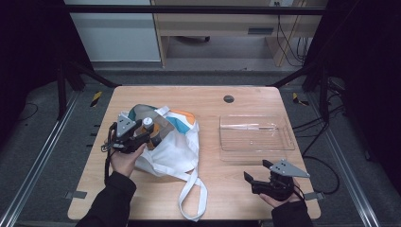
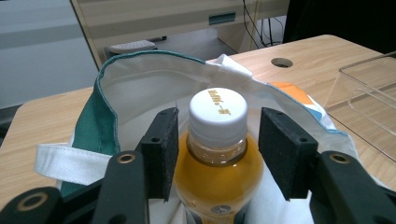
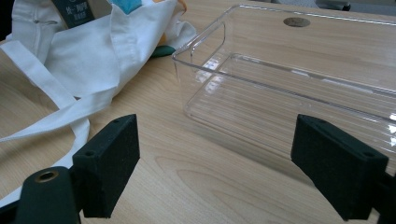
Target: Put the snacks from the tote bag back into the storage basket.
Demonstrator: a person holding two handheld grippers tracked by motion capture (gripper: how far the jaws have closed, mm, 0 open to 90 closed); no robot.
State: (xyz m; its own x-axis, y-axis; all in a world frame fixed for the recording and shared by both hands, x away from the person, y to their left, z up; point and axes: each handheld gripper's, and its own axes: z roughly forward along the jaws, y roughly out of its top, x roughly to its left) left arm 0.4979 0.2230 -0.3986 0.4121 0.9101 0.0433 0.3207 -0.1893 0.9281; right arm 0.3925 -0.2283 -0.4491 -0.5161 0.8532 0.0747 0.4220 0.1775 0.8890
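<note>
The left gripper (image 2: 218, 144) straddles the neck of a bottle (image 2: 218, 172) of amber drink. Its pads (image 2: 161, 149) stand narrowed to either side of the white cap (image 2: 218, 112); the left pad sits right at the bottle's shoulder, while a slim gap shows at the right pad, so the jaws are not yet clamped. The bottle stands with its long axis tipped only slightly, cap toward the camera and up at 12 o'clock in the left gripper view; its lower body is cut off by the bottom edge and hidden between the jaws, and the lettering on the cap is too small to read.

The bottle sits in the mouth of a white tote bag (image 1: 165, 146) with a green-edged rim, on the left half of the table (image 1: 156, 198). In the high view the cap (image 1: 148, 122) shows just past the left gripper (image 1: 137, 135), the bottle's body hidden by gripper and cloth.

The right gripper (image 3: 215, 172) rests low with jaws wide and nothing between them, at 5 o'clock on the table in the high view (image 1: 257, 177). A clear plastic tray (image 3: 299, 88) lies just ahead of it, its far end cut off in the right gripper view.
</note>
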